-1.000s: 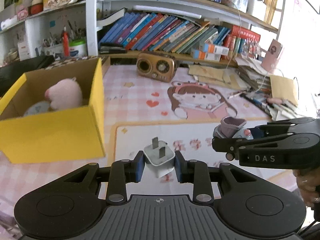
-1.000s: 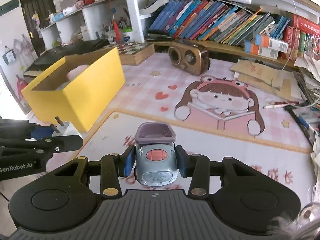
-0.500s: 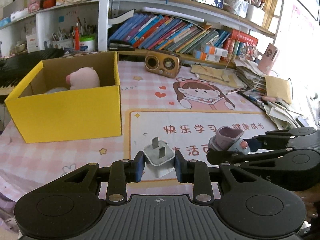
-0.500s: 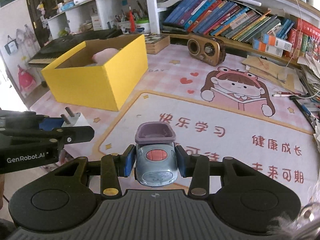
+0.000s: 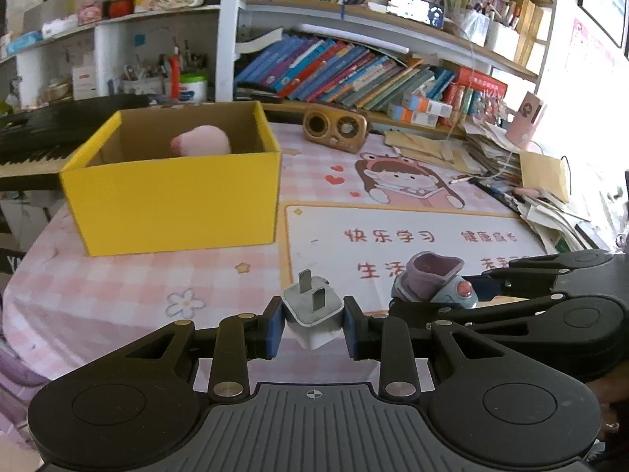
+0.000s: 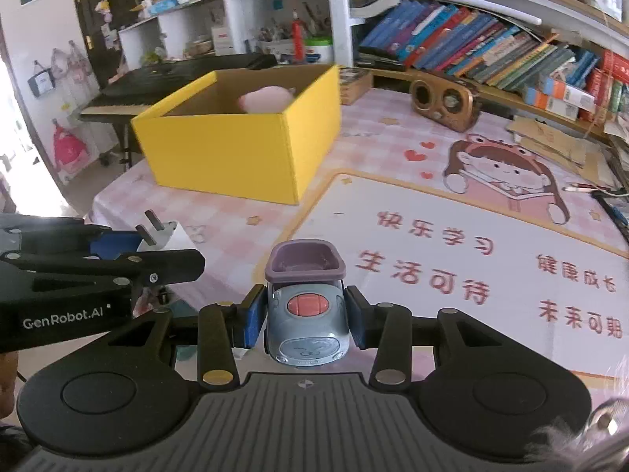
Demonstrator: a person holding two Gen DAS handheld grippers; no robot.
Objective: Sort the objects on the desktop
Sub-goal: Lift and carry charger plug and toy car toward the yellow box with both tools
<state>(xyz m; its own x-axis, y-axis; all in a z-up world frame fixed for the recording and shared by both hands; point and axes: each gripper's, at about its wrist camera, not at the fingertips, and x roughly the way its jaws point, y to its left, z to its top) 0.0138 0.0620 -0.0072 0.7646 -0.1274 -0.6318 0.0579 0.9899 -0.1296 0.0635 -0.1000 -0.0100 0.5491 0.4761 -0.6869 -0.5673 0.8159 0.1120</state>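
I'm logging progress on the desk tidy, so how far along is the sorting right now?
Done: a pink plush toy already lies in the yellow box. In hand: the left gripper clamps a white plug, the right gripper a toy car, both short of the box. Left: dropping both in.

The white charger plug (image 5: pixel 313 316) looks like smooth, slightly glossy plastic with two dull metal prongs. The toy car (image 6: pixel 306 314) is glossy moulded plastic, grey-blue with a matt lilac tub on top. Both grippers are matt black plastic with ribbed bases, small metal screw heads and blue rubbery pads (image 6: pixel 251 316). Farther left, the yellow box (image 5: pixel 177 192) is matt cardboard, raw brown inside, holding a soft pink plush toy (image 5: pixel 202 145). The desk mat (image 6: pixel 452 236) is smooth, printed and faintly sheeny. The far radio (image 5: pixel 335 132) has a wood-like casing
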